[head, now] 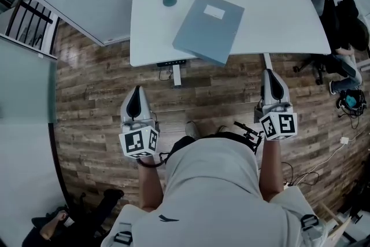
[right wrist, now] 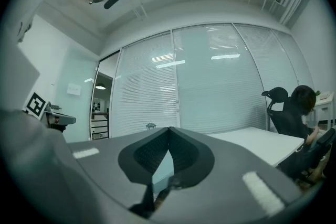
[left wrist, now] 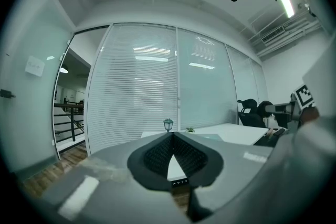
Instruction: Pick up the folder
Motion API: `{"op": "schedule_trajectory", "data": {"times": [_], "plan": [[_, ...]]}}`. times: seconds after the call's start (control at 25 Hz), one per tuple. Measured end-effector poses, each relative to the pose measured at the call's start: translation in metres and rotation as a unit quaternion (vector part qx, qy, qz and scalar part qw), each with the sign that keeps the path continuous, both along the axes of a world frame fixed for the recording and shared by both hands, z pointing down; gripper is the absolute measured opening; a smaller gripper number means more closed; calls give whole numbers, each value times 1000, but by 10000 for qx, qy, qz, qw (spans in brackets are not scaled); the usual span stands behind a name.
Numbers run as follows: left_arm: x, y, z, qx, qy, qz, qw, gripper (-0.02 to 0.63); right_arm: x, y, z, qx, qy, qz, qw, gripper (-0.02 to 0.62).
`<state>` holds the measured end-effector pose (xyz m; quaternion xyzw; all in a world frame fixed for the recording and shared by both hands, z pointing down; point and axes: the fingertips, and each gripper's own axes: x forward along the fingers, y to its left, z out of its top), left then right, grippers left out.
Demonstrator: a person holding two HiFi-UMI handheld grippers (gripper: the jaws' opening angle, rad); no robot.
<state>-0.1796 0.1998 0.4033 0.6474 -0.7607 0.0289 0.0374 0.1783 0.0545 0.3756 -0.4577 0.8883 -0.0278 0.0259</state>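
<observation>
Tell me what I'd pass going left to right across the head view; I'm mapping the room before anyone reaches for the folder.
railing → left gripper → folder → right gripper → office chair

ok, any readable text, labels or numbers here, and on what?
None readable.
Folder: white label, too small to read.
Left hand-held gripper, right hand-held gripper: square marker patterns, no words.
Wall sign: blurred.
Black panel under the desk edge: print too small.
</observation>
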Motion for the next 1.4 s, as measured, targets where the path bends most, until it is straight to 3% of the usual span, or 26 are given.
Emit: {"op": "schedule_trajectory", "data": {"times": [0.4, 0.64, 1.4], "plan": [[-34, -30, -4, 44, -27, 446, 9990, 6, -25, -3, -7, 44, -28, 290, 9996, 2], [-38, -47, 6, -63, 32, 487, 9988, 6, -32, -20, -4, 5, 15, 237, 9997, 2], [-29, -167, 0, -251, 15, -115, 9996, 6, -27, -180, 7, -197, -107, -273, 9994, 1]]}}
